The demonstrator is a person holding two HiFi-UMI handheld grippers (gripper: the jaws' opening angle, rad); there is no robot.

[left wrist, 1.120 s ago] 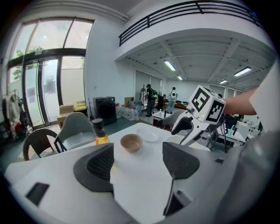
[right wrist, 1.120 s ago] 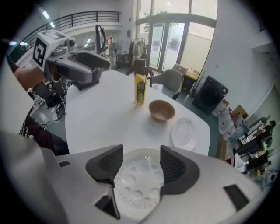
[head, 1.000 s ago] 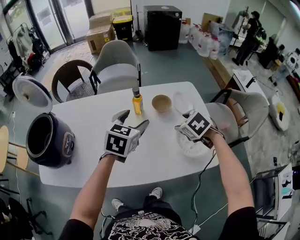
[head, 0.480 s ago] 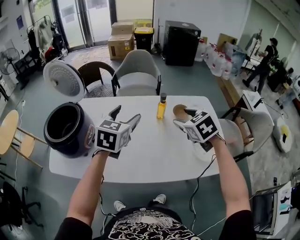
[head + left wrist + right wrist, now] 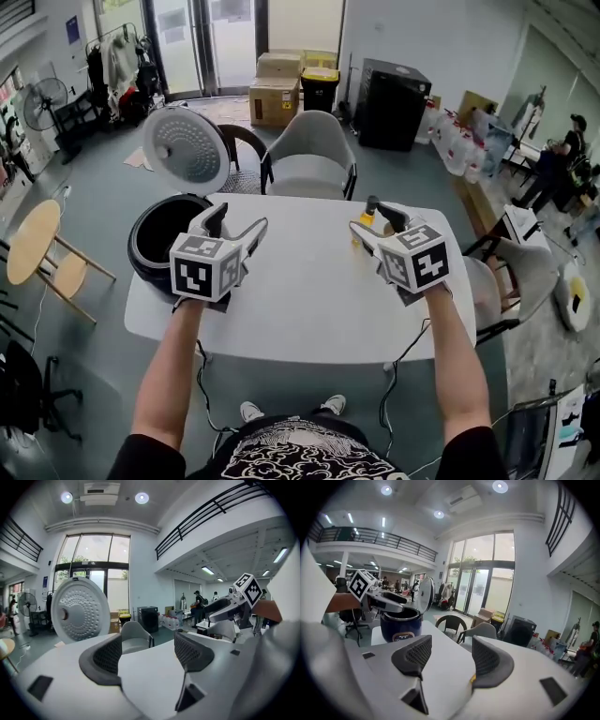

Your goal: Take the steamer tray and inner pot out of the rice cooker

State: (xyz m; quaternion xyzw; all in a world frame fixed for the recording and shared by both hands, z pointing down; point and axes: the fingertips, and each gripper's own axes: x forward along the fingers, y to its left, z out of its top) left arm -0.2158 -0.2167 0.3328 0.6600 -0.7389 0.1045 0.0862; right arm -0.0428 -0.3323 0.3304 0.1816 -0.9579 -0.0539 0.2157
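While the rice cooker (image 5: 148, 246) is found open at left, left tool (image 5: 239, 217) and right tool (image 5: 369, 217) are held wide and empty; removal is judged unfinished.

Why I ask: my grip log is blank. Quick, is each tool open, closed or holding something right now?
Left tool: open, nothing between its jaws.
Right tool: open, nothing between its jaws.

My room is bright, with daylight from the big glass doors (image 5: 93, 569) and round ceiling lamps (image 5: 142, 498) (they glare a little). Both of my gripper views bend round and go dark at the corners.
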